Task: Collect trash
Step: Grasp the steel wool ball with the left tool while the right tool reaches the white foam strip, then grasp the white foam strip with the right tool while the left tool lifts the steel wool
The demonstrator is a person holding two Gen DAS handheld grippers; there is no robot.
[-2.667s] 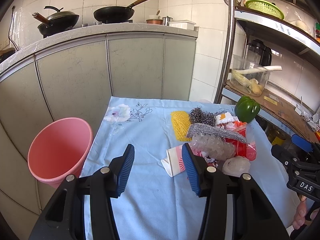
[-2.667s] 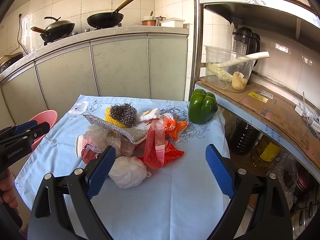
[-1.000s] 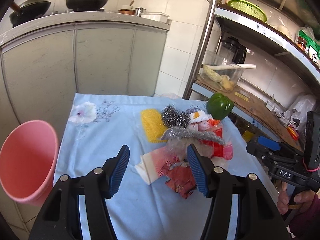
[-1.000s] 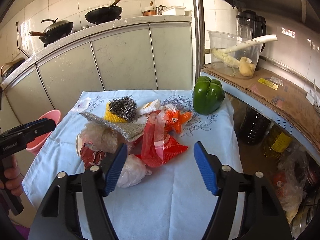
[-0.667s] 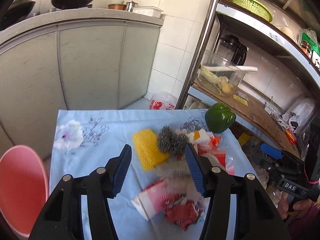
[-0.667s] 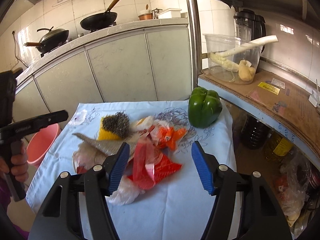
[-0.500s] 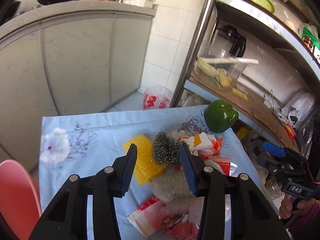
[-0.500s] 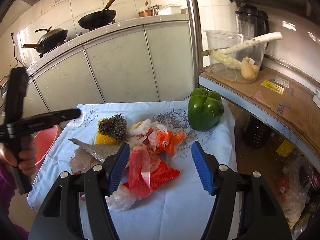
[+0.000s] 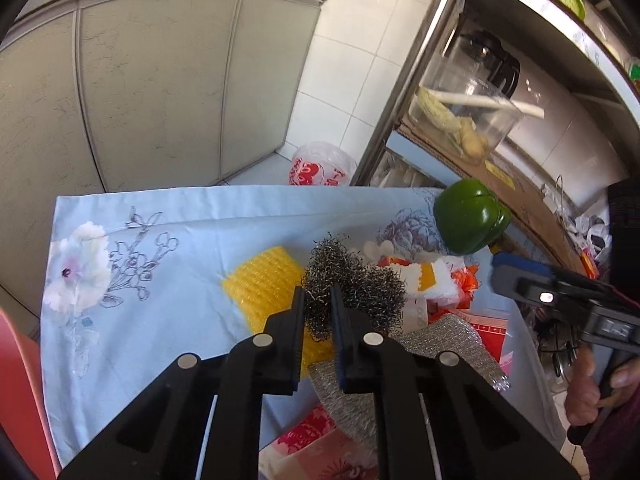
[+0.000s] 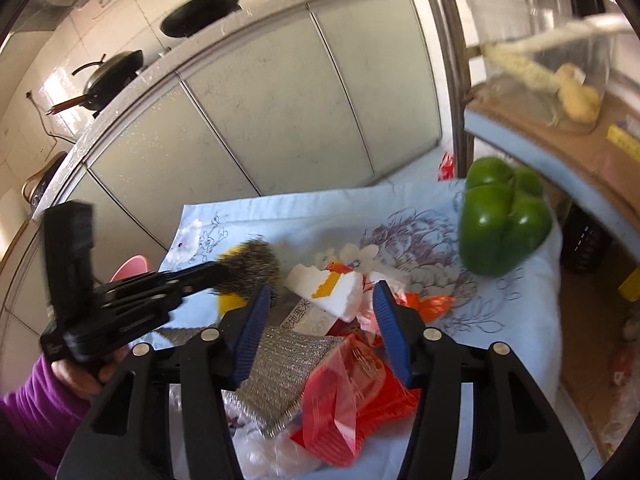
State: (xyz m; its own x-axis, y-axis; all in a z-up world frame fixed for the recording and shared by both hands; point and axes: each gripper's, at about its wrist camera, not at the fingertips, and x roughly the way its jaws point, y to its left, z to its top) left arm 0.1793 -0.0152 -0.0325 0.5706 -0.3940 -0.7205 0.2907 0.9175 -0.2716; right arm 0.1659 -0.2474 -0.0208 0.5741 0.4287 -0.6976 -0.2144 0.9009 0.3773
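My left gripper [image 9: 317,300] is shut on the steel wool scourer [image 9: 352,284], which lies on the yellow sponge [image 9: 266,284]; it also shows in the right wrist view [image 10: 252,266]. My right gripper [image 10: 320,304] is open over the trash pile, its jaws on either side of a white foam piece [image 10: 332,292]. Below it lie a silver scouring cloth [image 10: 284,372], a red plastic bag [image 10: 340,404] and orange wrappers [image 10: 428,304]. The pink bin [image 9: 20,392] is at the left edge, partly cut off.
A green bell pepper [image 10: 500,228] stands on the blue floral tablecloth [image 9: 132,264] at the right. A metal shelf rack [image 9: 420,92] with a clear container [image 9: 468,120] is to the right. Grey cabinets [image 9: 160,88] stand behind the table.
My left gripper moved forward over the pile and closed on the steel wool scourer. My right gripper moved forward and down over the foam piece and narrowed a little.
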